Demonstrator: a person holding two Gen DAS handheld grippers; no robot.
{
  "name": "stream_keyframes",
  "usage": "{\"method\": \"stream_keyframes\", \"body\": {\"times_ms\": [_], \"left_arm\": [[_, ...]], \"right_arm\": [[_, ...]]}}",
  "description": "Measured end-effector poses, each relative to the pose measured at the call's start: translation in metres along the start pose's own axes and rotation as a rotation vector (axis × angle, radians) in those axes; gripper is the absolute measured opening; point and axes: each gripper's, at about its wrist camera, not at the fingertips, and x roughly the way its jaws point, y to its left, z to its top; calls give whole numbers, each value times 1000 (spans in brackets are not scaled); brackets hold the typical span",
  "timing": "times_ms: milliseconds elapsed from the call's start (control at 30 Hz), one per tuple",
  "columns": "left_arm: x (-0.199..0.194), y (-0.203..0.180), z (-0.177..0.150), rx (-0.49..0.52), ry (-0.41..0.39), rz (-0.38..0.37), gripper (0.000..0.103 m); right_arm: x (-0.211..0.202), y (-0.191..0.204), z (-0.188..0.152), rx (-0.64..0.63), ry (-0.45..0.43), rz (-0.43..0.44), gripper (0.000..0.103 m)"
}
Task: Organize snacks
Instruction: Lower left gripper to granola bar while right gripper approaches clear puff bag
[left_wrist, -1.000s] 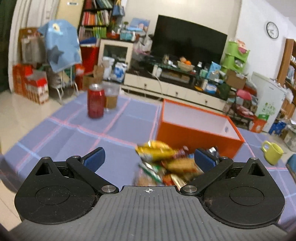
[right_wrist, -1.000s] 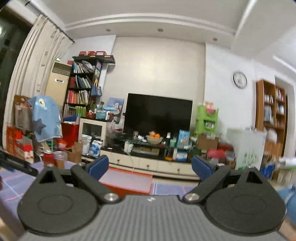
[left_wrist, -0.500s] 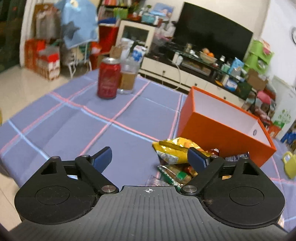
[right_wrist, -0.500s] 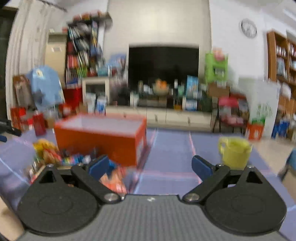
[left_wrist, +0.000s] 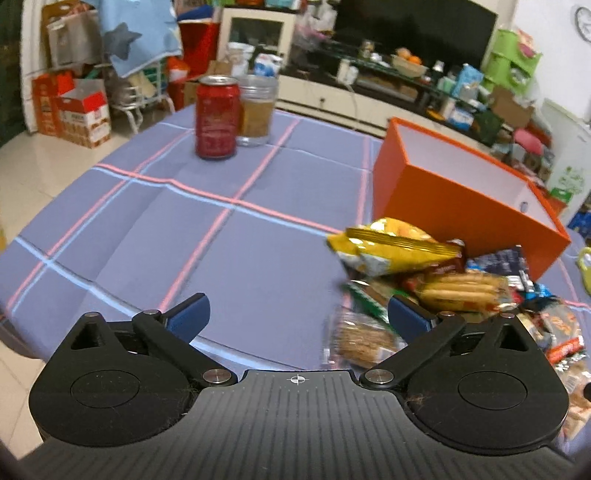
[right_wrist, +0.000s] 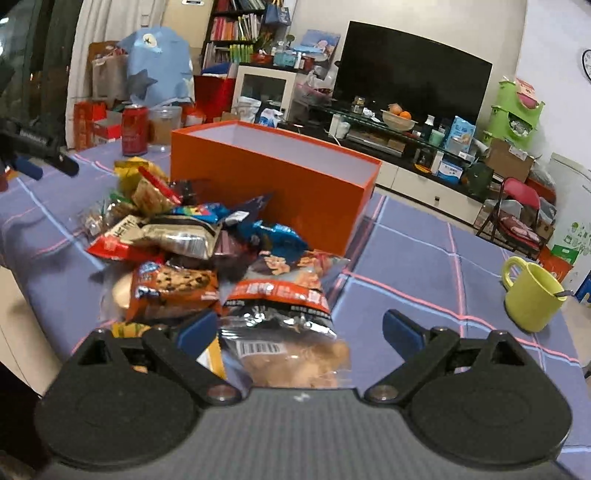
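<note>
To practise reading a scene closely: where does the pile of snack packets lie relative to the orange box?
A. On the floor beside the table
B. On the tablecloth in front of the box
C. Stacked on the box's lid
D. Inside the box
B: the snack packets lie heaped on the tablecloth against the orange box's near wall.

**Table count**

One orange box (right_wrist: 273, 184), one red can (left_wrist: 216, 116), one clear cup (left_wrist: 257, 110), one green mug (right_wrist: 532, 297). The snack packets (right_wrist: 192, 236), heaped left of centre, overlap too much for an exact count; at least ten.
</note>
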Motion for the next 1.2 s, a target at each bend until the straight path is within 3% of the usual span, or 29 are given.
{"method": "stream_keyframes", "body": {"times_ms": [100, 267, 367, 467, 633, 667, 700, 767, 867, 1033, 1200], "left_arm": [[3, -3, -6, -18, 15, -62, 94], [13, -32, -22, 132, 50, -36, 94], [20, -40, -27, 172, 60, -27, 93], [25, -40, -28, 157, 78, -55, 87], [32, -37, -28, 104, 113, -94, 86], [32, -37, -28, 100, 116, -97, 85], [32, -37, -28, 99, 119, -101, 83], [32, -37, -28, 95, 122, -109, 81], [31, -36, -29, 97, 124, -111, 82], [30, -36, -29, 102, 131, -122, 82], [32, -40, -30, 118, 134, -130, 82]], "right_arm": [[1, -4, -1, 13, 10, 4, 95], [1, -7, -5, 23, 31, 16, 95], [3, -7, -9, 8, 45, 20, 95], [5, -7, -11, 5, 57, 35, 95], [10, -9, -13, 16, 94, 53, 95], [13, -9, -14, 15, 104, 52, 93], [15, -10, -14, 18, 113, 49, 84], [21, -13, -14, 37, 141, 36, 79], [26, -23, -15, 85, 167, 65, 80], [35, -22, -23, 55, 254, 76, 81], [39, -22, -22, 71, 266, 69, 86]]}}
